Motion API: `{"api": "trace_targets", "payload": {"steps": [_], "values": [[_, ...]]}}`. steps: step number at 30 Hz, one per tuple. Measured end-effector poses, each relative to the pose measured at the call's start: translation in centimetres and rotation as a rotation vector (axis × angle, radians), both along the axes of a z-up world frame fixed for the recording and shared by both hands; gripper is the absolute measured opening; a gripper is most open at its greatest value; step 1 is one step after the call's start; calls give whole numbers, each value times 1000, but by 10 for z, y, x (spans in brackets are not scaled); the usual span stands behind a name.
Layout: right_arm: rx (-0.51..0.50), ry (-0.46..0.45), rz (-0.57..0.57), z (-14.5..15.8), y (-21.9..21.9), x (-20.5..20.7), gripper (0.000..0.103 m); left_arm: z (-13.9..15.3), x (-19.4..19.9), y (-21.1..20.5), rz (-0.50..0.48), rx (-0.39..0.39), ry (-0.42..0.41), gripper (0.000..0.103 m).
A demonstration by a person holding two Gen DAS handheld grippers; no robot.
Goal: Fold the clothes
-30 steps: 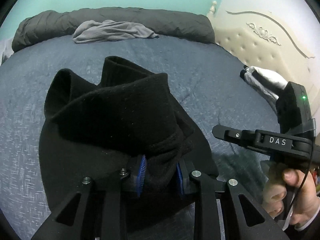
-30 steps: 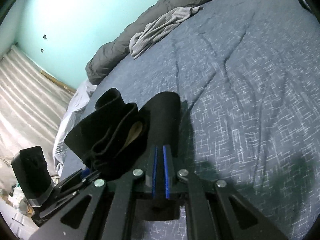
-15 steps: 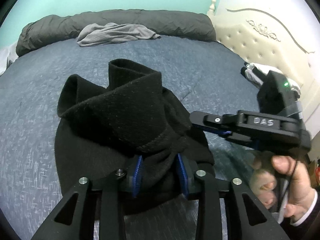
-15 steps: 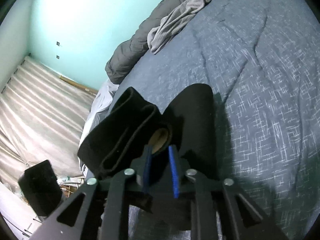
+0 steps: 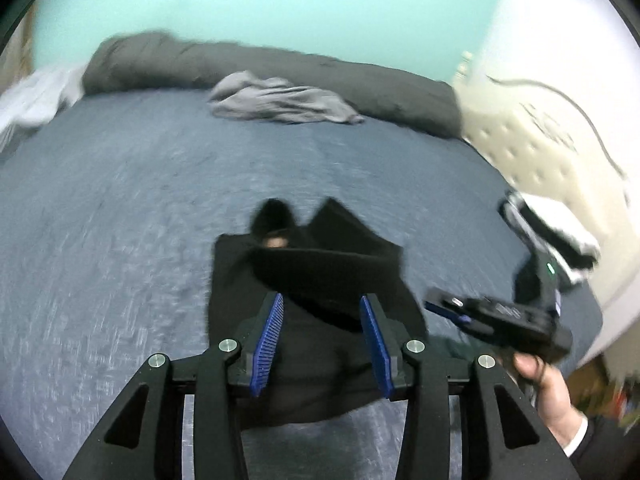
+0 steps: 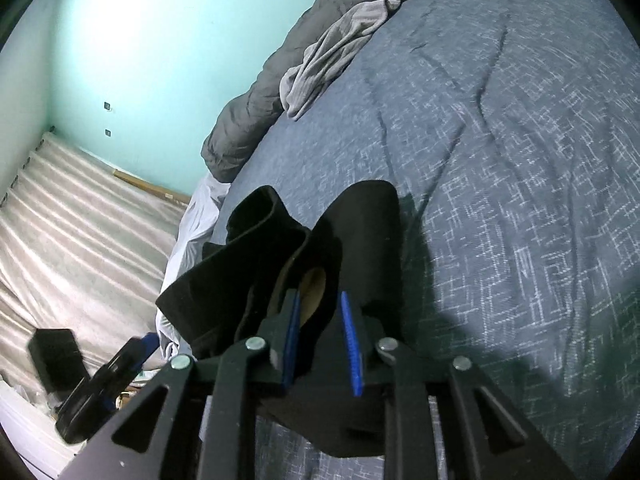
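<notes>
— Where's the black garment (image 5: 320, 280)?
— Bunched on the blue bedspread (image 5: 120, 220), right before me.
— Gripping it?
— No. My left gripper (image 5: 320, 328) gapes wide; my right gripper (image 6: 320, 336) stands parted too, cloth loose between, so I judge the bundle can settle

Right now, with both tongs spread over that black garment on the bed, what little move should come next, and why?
Probably draw both tongs back. The left tongs and right tongs stand open, gripping nothing, and the black garment lies bunched on the blue bedspread, so backing off would likely clear room to re-grip an edge.
</notes>
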State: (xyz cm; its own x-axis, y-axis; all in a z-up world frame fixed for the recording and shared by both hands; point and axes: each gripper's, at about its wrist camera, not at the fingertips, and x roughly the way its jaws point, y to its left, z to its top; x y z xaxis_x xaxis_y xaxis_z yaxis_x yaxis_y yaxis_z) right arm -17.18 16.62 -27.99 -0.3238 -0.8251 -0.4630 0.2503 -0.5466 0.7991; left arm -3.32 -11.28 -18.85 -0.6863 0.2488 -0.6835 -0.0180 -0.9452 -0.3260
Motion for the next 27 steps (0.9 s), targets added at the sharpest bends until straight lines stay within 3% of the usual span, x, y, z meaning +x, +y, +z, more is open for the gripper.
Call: {"api": "trace_targets", "payload": {"steps": [4,9,14,20,24,27], "values": [[-8,2,2,1,0,0,21,-6,-13,-11,32,23,-30,44],[-18,-1,-16,1,7,-4,22,-21,-46,0,26,-2,-72,44],[-19,-12,-23,-3,13,-8,22,-24,-75,33,-52,-29,-79,44],[-48,-20,-46,-3,24,-17,22,-44,-85,105,-250,-121,-132,44],[-63,-26,-53,-2,30,-20,31,-41,-78,96,-229,-70,-120,44],[-80,-22,-34,0,27,-20,32,-25,-65,83,-213,-58,-88,44]]}}
